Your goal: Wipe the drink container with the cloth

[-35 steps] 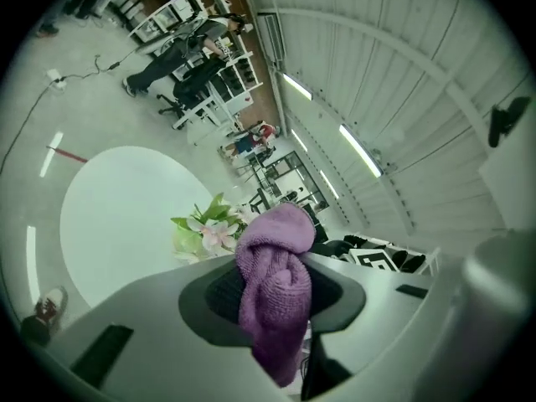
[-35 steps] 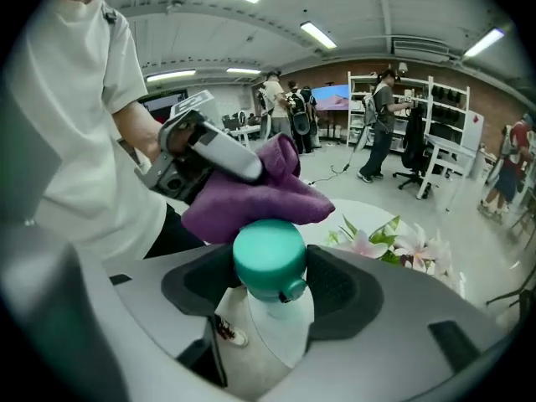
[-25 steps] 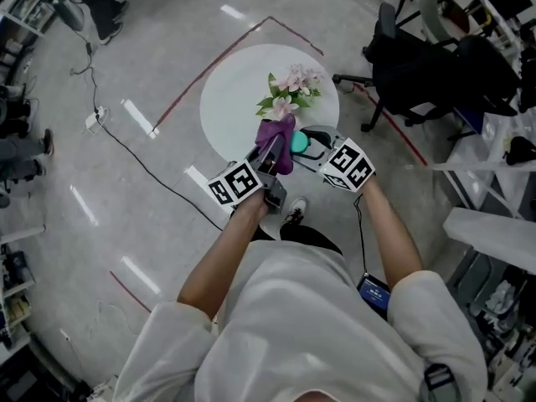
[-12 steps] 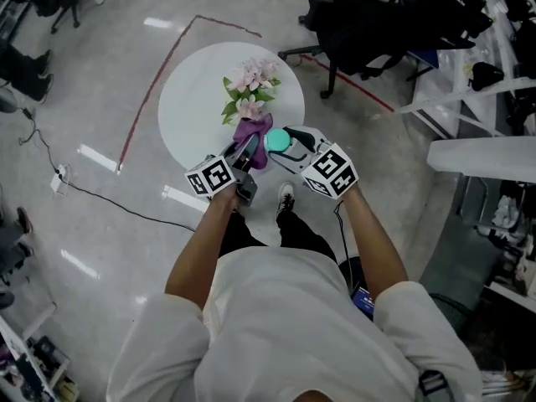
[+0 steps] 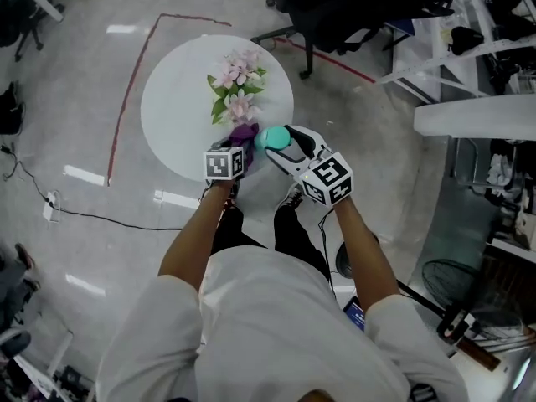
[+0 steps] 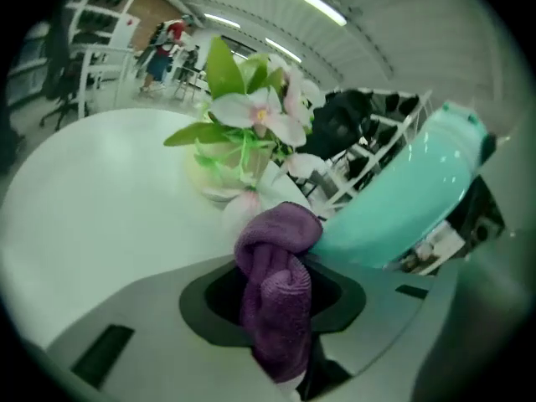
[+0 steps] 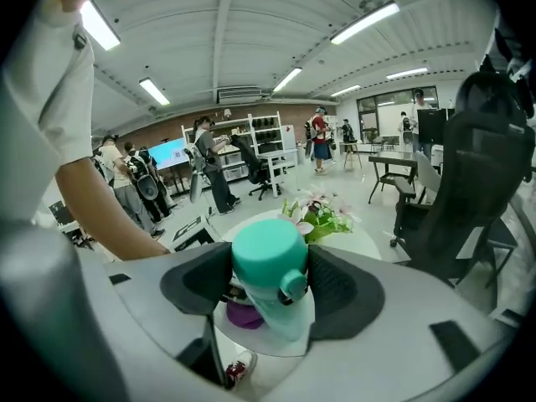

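Observation:
My right gripper [image 5: 280, 143] is shut on a teal drink container [image 5: 270, 139], held above the near edge of the round white table [image 5: 176, 107]. In the right gripper view the container [image 7: 270, 281] sits tight between both jaws, lid end toward the camera. My left gripper [image 5: 237, 145] is shut on a bunched purple cloth [image 5: 243, 132]. In the left gripper view the cloth [image 6: 275, 285] hangs out between the jaws, and its top touches the underside of the tilted container [image 6: 404, 199].
A small vase of pink flowers with green leaves [image 5: 234, 86] stands on the table just beyond the cloth. Black office chairs [image 5: 335, 7] stand past the table. Red tape [image 5: 134, 74] marks the floor. Several people stand far back in the right gripper view.
The left gripper has dropped low and rolled, bringing the cloth from upright beside the container to its underside. The right gripper has rolled with the container but kept its place. The head view has shifted.

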Tool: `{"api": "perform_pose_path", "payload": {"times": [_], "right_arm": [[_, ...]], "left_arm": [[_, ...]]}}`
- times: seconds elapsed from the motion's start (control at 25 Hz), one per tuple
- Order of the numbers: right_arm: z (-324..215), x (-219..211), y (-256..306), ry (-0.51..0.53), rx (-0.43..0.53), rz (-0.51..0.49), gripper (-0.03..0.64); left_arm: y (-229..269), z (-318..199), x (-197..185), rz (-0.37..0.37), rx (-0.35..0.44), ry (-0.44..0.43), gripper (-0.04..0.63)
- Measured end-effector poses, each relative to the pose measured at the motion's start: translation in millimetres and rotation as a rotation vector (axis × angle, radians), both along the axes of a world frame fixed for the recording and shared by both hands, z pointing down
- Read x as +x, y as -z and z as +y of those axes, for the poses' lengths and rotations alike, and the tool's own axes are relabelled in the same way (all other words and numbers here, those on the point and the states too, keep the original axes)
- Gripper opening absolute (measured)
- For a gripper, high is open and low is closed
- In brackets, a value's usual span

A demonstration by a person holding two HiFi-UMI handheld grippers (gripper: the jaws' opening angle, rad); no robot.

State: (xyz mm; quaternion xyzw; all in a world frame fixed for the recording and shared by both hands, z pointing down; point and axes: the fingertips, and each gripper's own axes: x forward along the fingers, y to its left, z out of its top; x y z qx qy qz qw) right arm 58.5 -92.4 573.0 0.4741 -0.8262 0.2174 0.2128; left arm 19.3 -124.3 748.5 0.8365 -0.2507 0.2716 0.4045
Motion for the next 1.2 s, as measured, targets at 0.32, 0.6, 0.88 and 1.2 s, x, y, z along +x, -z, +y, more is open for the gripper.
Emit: {"api": "perform_pose_path", "payload": {"times": [0.32,0.6,0.88,1.2], "right_arm": [[3.6,0.7,-3.3,-0.038,-0.001,-0.099,0.312],[13.9,19.7,19.8,0.027,0.019,-0.218,0.407],[-27.2,74.5,87.5,0.014,0.146,-0.209,0.381],[-62.9,108.6,176.3,0.040,0.302,0.058,0.132]], "left_arm": [[-0.8,2.7,-9.3,-0.046,0.016,0.007,0.144],[36.2,7.2,-56.0,-0.127,0.093,0.024,0.144],[133.9,-21.8,-93.8,-0.017,0.257,0.251,0.143],[294.9,-62.2,-90.4,0.004,0.619,0.294,0.143]]}}
